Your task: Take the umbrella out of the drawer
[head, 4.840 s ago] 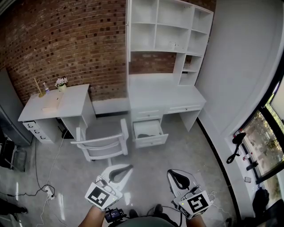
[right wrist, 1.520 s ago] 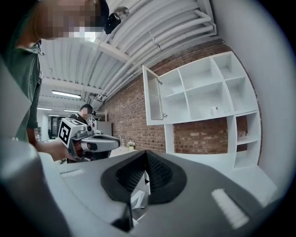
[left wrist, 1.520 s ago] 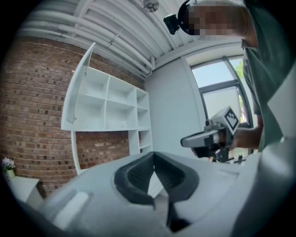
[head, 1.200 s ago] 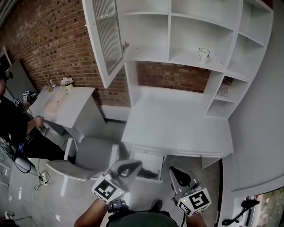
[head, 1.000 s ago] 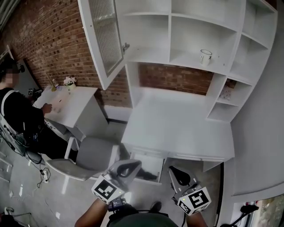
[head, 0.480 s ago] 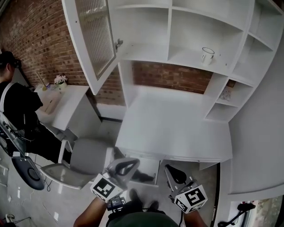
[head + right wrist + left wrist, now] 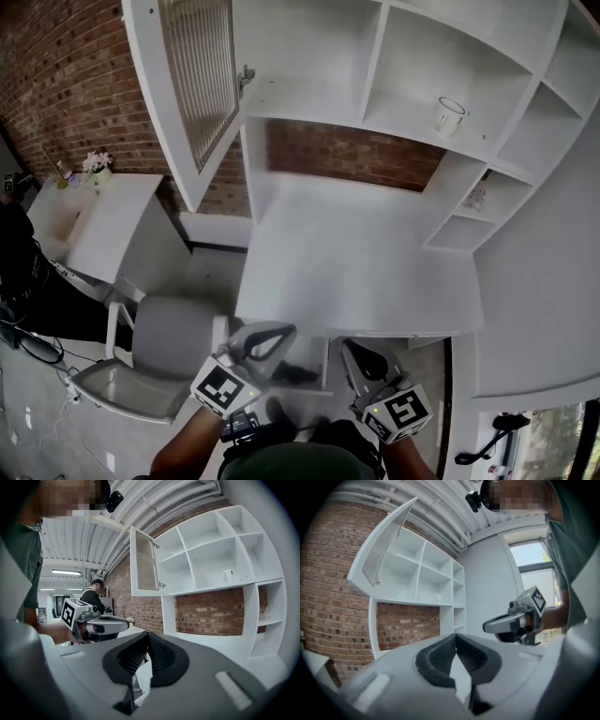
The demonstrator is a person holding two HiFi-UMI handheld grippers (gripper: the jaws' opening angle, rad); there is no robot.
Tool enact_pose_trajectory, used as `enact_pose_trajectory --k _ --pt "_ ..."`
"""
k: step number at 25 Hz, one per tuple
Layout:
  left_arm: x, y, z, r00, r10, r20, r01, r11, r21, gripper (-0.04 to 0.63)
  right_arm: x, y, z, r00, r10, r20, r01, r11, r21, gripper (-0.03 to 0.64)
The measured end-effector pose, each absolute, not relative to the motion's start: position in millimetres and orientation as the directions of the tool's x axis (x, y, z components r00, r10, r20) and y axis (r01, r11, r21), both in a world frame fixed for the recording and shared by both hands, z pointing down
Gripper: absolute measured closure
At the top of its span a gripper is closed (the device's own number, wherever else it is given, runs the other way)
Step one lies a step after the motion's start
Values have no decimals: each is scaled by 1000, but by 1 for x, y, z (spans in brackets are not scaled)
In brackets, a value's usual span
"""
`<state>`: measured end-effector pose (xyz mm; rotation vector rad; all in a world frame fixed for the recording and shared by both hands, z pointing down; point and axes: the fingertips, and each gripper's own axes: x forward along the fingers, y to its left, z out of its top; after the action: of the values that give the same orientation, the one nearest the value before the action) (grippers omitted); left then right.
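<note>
The open drawer (image 7: 317,358) sticks out from under the front edge of the white desk (image 7: 356,262); the desk top hides most of it. A dark object (image 7: 292,374), apparently the umbrella, lies inside it. My left gripper (image 7: 281,330) hovers over the drawer's left part, shut and empty. My right gripper (image 7: 347,348) is just right of the drawer, also shut with nothing in it. In the left gripper view the jaws (image 7: 456,637) meet in front of the shelves, with the right gripper (image 7: 511,623) alongside. In the right gripper view the right gripper (image 7: 147,634) points at the desk, with the left gripper (image 7: 101,624) beside it.
An open glass cabinet door (image 7: 192,84) juts out above the desk's left end. A mug (image 7: 450,114) stands on a shelf. A grey chair (image 7: 159,347) is left of the drawer, beside a small white table (image 7: 103,225). A person in dark clothes (image 7: 19,272) is at the far left.
I have come closer to the desk, so its top now covers more of the drawer. Both grippers moved forward toward the drawer and stayed shut.
</note>
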<state>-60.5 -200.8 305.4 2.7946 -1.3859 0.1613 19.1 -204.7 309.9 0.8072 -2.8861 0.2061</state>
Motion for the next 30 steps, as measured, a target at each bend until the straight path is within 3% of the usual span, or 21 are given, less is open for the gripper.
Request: enact_pose_trajectory --k 17,30 --pt "-92 -256 385 536 -802 262 -821 -568 -57 592 -24 -259 390 -909 -340 241 -380 913 -147 611" --pt "-81 -260 559 555 -647 523 -761 -649 4 592 -42 -258 547 -893 -133 429 -234 954 -190 611"
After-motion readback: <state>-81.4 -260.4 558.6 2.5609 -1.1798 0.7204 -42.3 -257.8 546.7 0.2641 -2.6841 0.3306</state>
